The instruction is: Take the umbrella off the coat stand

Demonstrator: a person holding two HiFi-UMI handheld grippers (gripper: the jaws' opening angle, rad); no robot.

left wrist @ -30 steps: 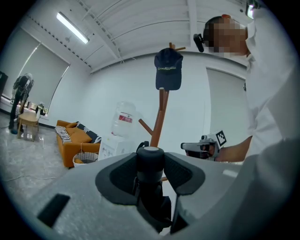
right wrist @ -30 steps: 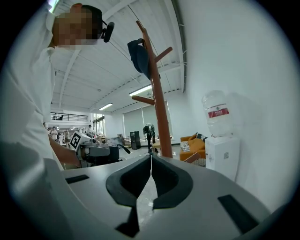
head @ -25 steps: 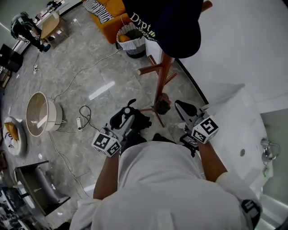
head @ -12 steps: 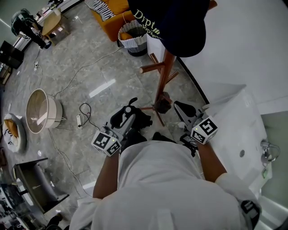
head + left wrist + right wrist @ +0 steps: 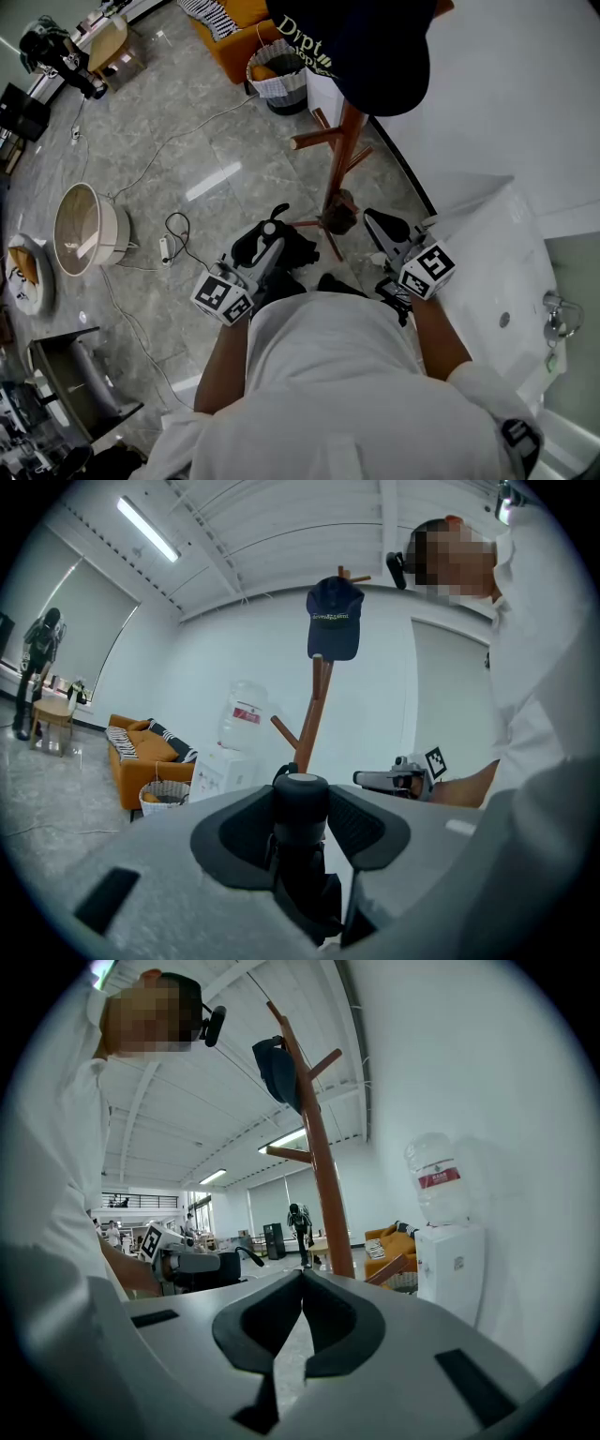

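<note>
In the head view the left gripper (image 5: 268,236) sits at 9 o'clock from the foot of the reddish-brown wooden coat stand (image 5: 339,159), carrying the black folded fabric umbrella (image 5: 298,253) clear of the pegs above glossy grey marbled floor tiles (image 5: 187,159), while the right gripper (image 5: 382,228) lies at 3 o'clock. In the left gripper view its moulded dark pads clamp the umbrella's smooth cylindrical handle, jaws held fairly wide around it. In the right gripper view the curved black pads meet at their tips, clenched on nothing, the stand's round pole rising at 12 o'clock.

Head view looks steeply down over the person (image 5: 328,394); both gripper views face forward, sharing the nearby coat stand (image 5: 317,700).
</note>
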